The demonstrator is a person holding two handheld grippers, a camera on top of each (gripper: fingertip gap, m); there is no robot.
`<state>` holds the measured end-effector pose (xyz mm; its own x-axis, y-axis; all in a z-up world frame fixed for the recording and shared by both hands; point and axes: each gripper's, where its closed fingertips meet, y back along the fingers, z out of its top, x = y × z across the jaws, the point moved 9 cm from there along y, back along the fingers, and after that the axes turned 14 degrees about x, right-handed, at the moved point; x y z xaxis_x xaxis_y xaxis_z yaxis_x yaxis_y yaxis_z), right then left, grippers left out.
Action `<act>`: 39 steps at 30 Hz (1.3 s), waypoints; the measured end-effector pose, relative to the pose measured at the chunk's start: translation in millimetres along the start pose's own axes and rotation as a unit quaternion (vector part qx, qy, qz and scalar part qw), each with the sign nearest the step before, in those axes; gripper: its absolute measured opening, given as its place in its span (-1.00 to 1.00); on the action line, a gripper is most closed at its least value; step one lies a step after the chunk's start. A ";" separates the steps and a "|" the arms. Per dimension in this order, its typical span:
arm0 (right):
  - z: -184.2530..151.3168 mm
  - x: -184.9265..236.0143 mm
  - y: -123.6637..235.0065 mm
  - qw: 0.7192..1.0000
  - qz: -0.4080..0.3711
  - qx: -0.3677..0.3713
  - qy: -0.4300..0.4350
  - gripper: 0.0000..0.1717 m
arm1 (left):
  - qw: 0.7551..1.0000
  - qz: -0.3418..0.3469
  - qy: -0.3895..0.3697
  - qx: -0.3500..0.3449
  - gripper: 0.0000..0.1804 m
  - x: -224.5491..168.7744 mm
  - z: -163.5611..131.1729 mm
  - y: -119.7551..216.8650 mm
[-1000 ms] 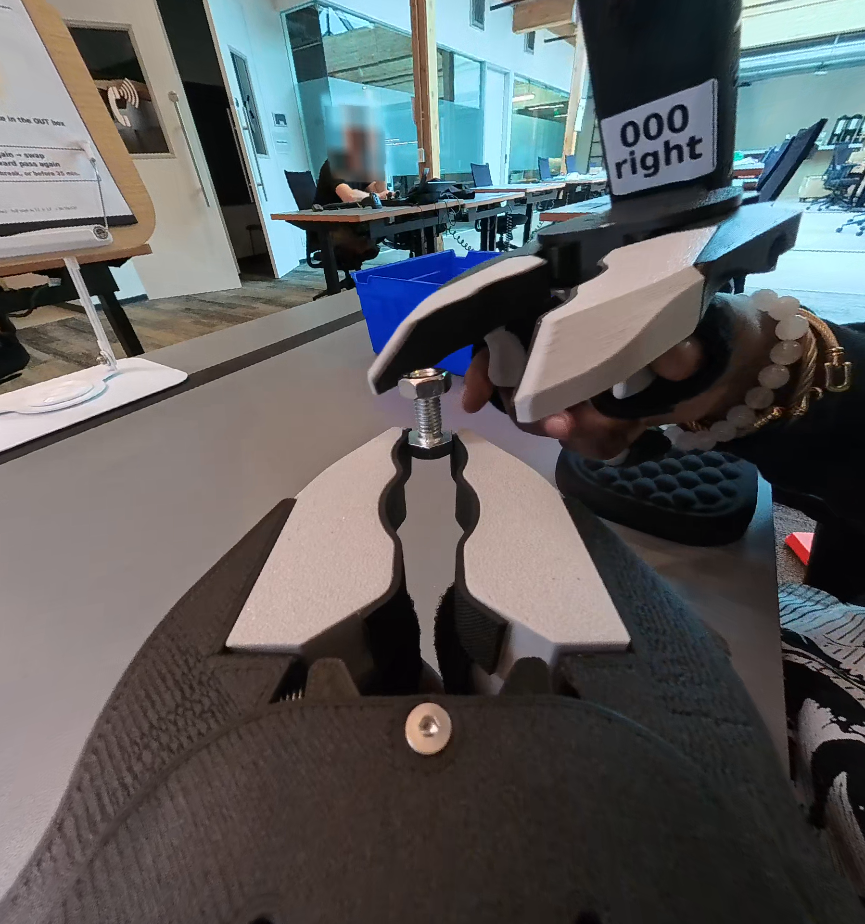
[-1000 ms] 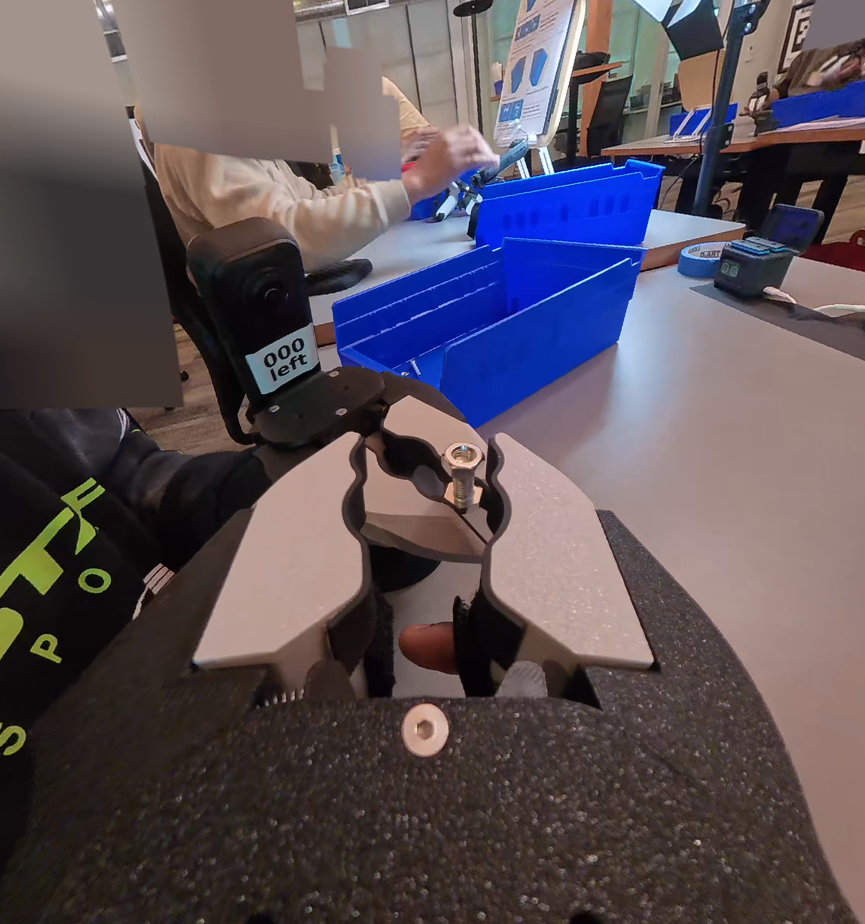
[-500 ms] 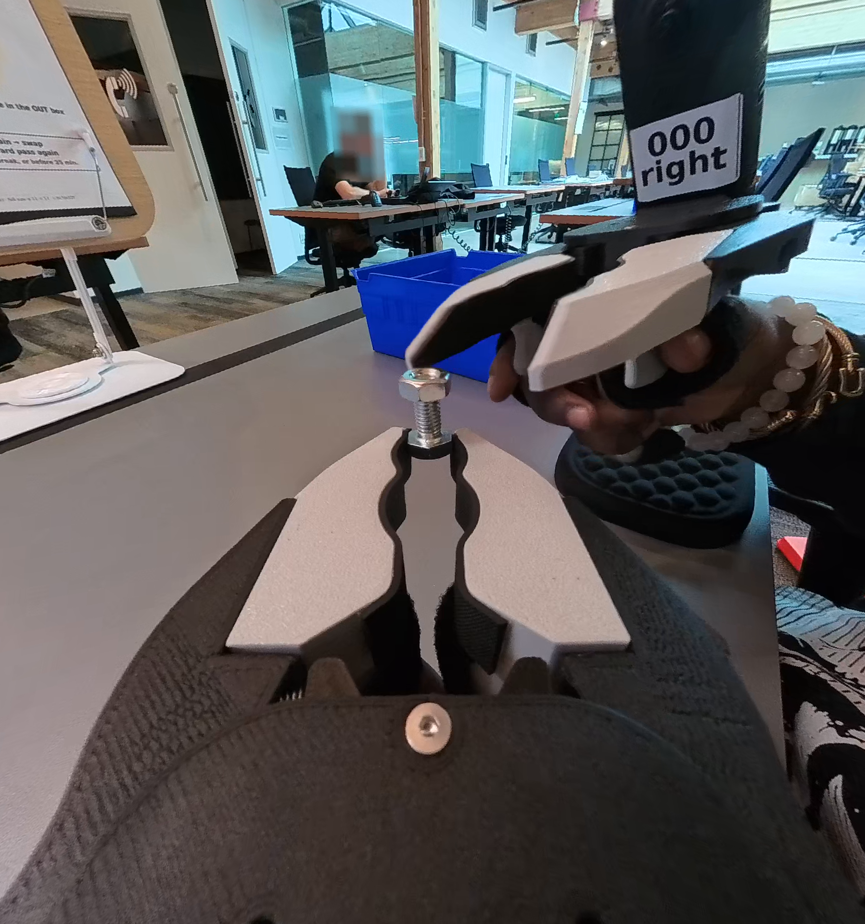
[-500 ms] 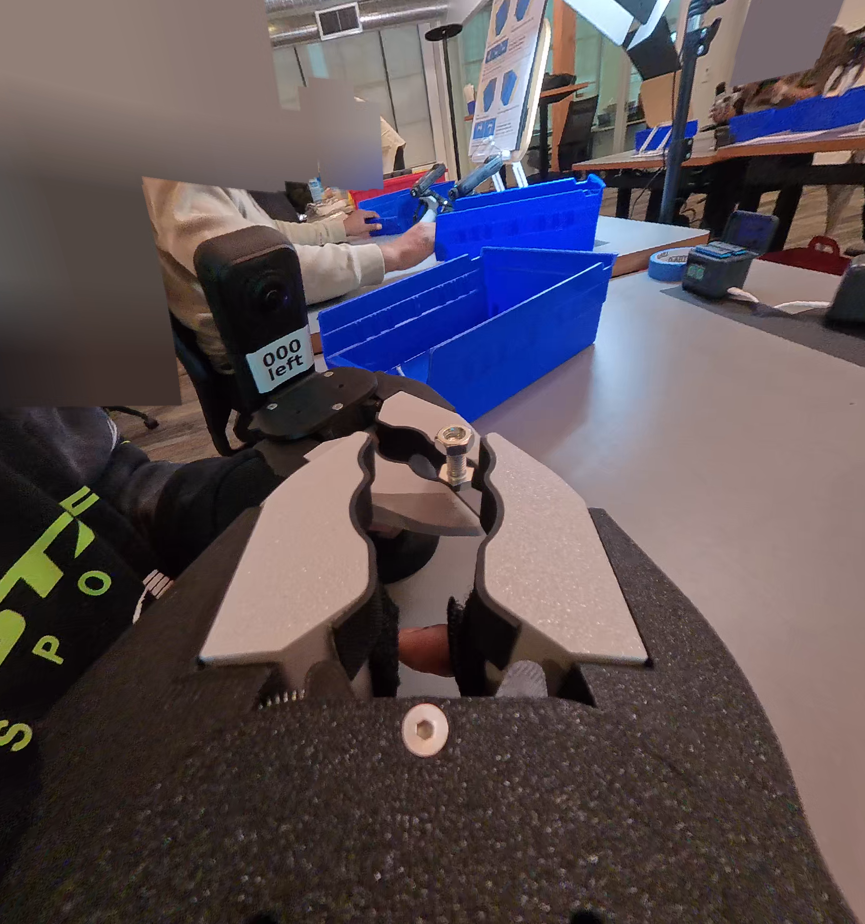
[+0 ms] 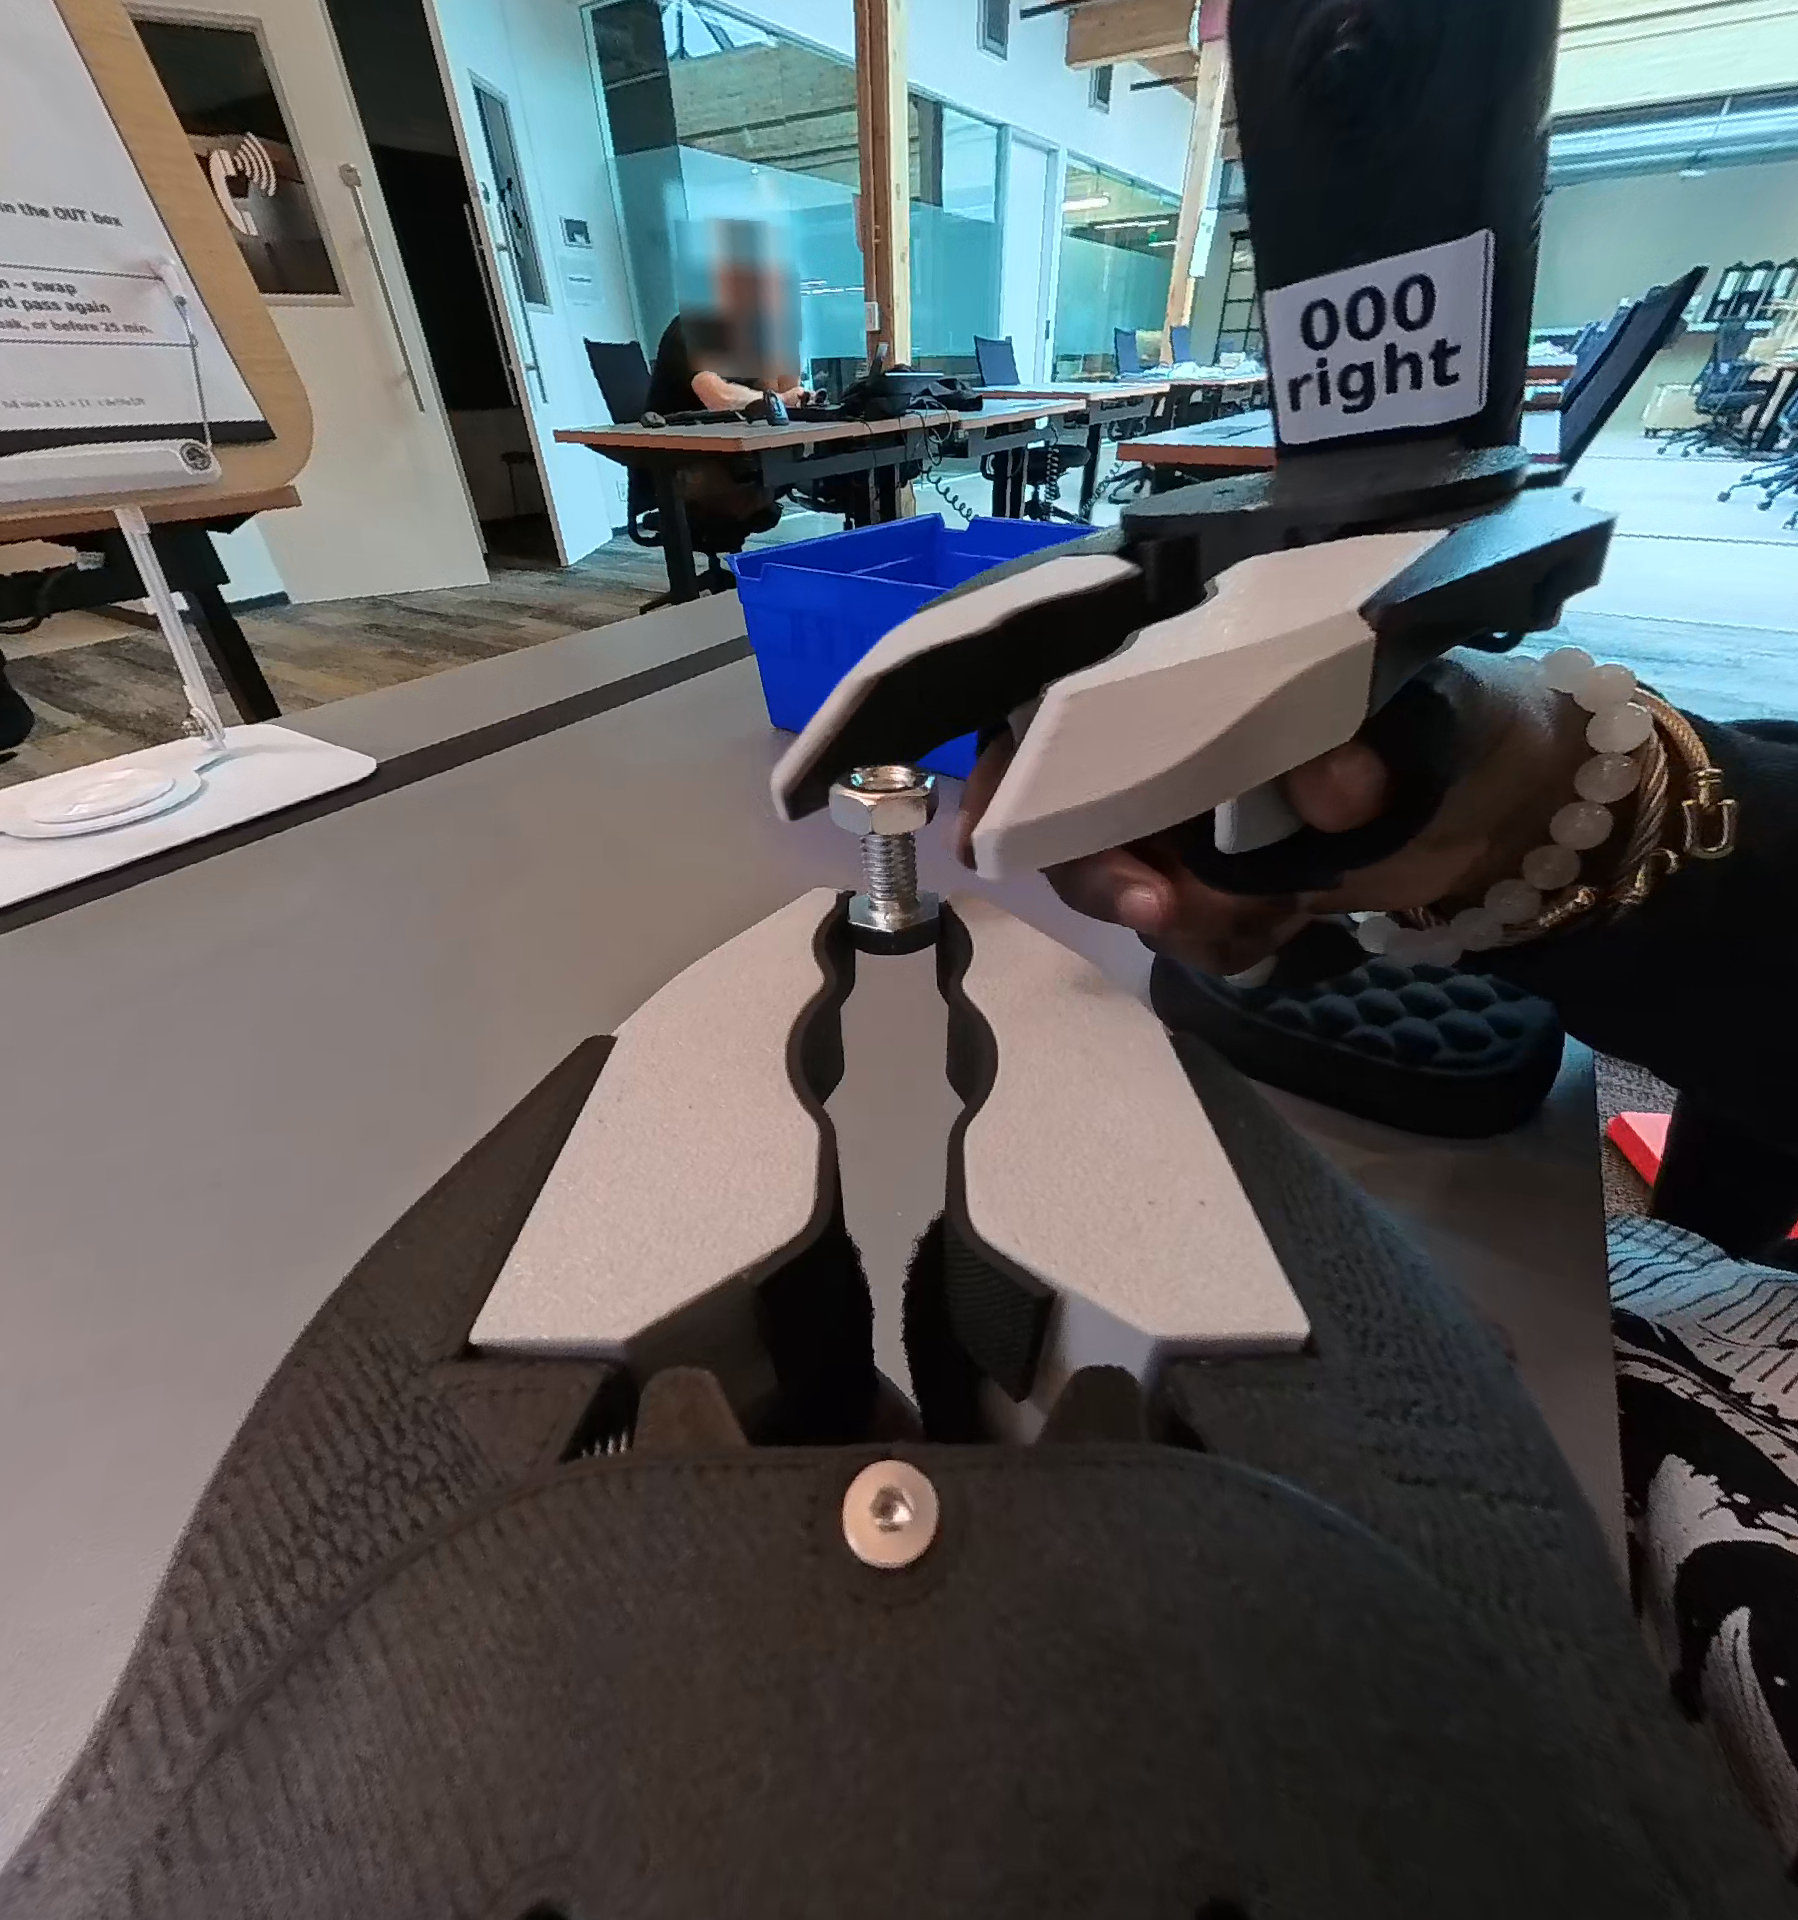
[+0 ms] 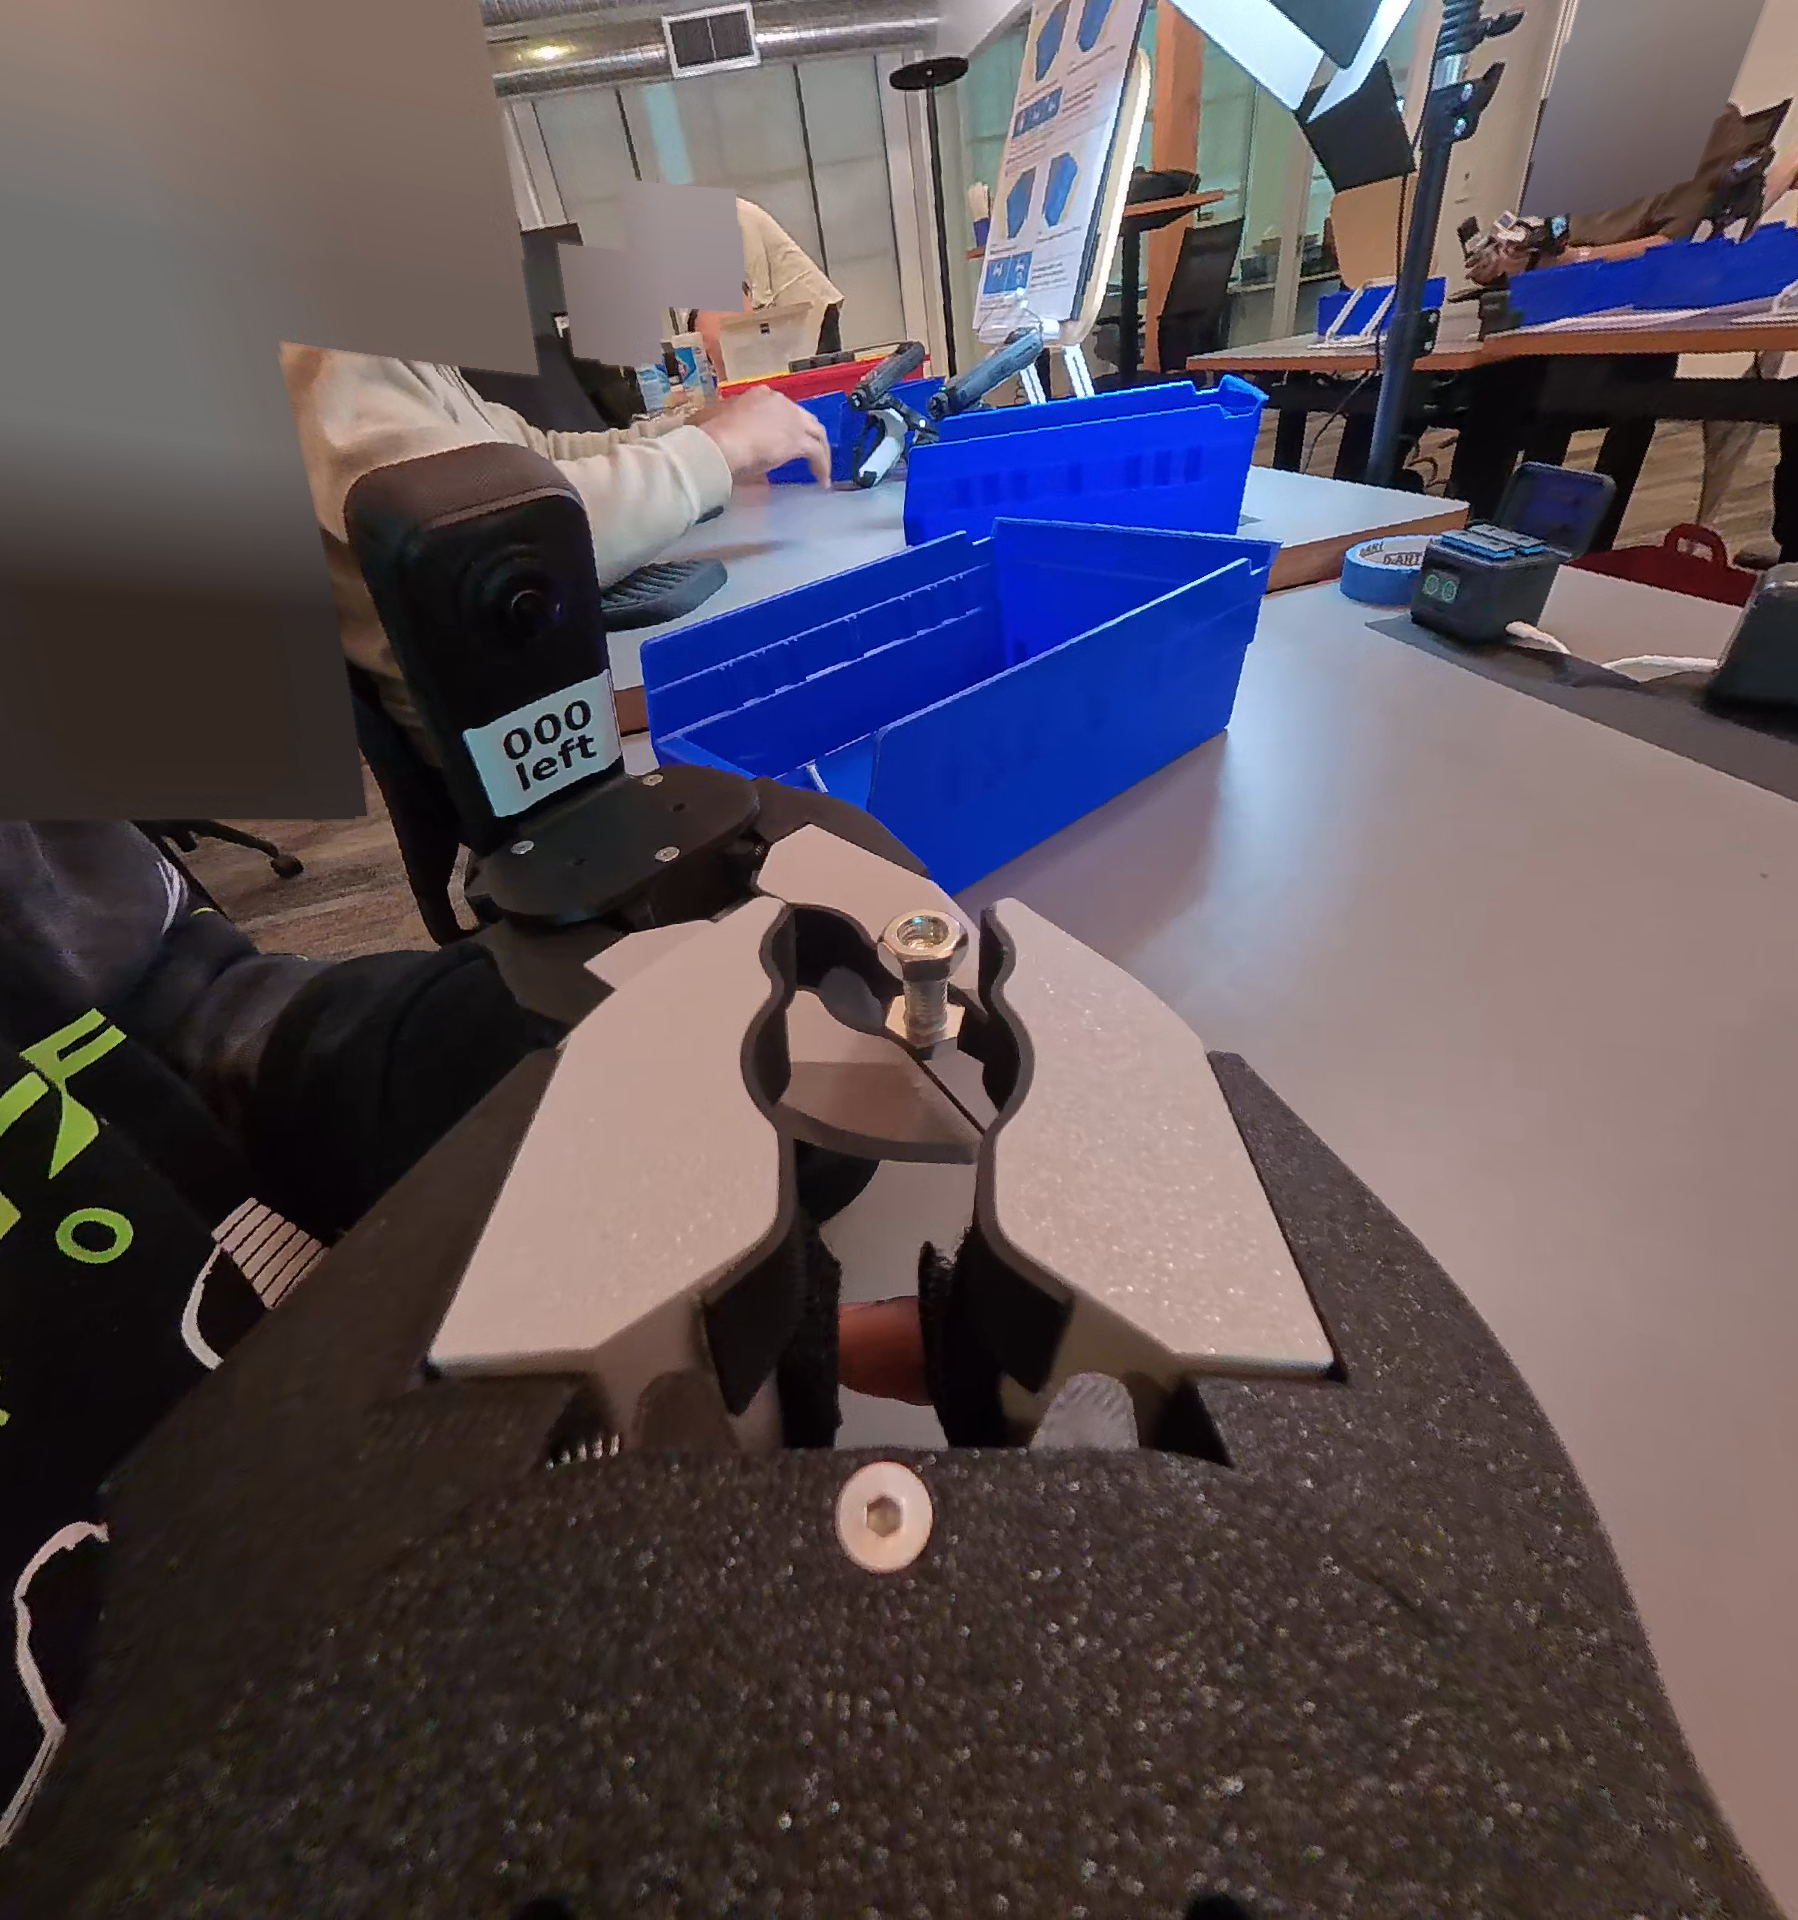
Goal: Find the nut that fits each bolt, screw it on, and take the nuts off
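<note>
My left jaws (image 5: pixel 893 920) are narrow, clamped on the hexagonal head of a silver bolt (image 5: pixel 890 871) that stands upright with its threaded shaft pointing up. A silver nut (image 5: pixel 882 800) sits at the top of the thread. My right jaws (image 6: pixel 931 935) come in from the right and are partly open around that nut, one fingertip (image 5: pixel 822 774) behind it and the other just beside it; I cannot tell whether either pad presses on it. In the right wrist view the nut (image 6: pixel 922 940) stands between the tips, near the right-hand one. Both tools hang over a grey worktop (image 5: pixel 251 1018). A blue bin (image 6: pixel 1030 717) stands near behind the bolt, and a black honeycomb-textured pad (image 5: pixel 1394 1039) lies on the worktop under my right hand (image 5: pixel 1290 831). A sign on a clear stand (image 5: pixel 95 416) stands off to the left. Nothing blocks the bolt from above. Compared with a second ago, my right jaws have narrowed, after lifting clear of the nut they are back down around it, and my left grip is unchanged.
</note>
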<state>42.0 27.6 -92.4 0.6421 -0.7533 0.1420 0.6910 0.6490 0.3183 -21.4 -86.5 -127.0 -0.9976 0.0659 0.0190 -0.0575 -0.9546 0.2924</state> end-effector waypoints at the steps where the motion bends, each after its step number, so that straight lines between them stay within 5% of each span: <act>1: -0.4 0.1 0.7 1.000 -0.001 -0.001 0.000 -0.63 | 1.000 0.000 0.001 0.000 -0.83 0.3 0.0 0.1; 14: -6.9 1.3 11.6 1.000 -0.014 -0.002 -0.009 -0.66 | 1.000 -0.001 0.007 0.000 -0.83 1.5 -0.3 0.0; 21: -2.3 -0.2 -0.8 1.000 0.000 -0.011 -0.004 -0.45 | 1.000 -0.006 -0.003 0.003 -0.83 -0.4 -0.4 -0.7; 39: -14.2 10.1 12.7 1.000 -0.004 -0.006 -0.013 -0.55 | 1.000 -0.006 0.005 0.005 -0.83 1.2 -1.2 -1.2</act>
<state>62.0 29.7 -100.2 0.6278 -0.7611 0.1631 0.7007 0.6439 0.3075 -22.5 -85.5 -128.4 -0.9972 0.0748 0.0053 -0.0697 -0.9509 0.3014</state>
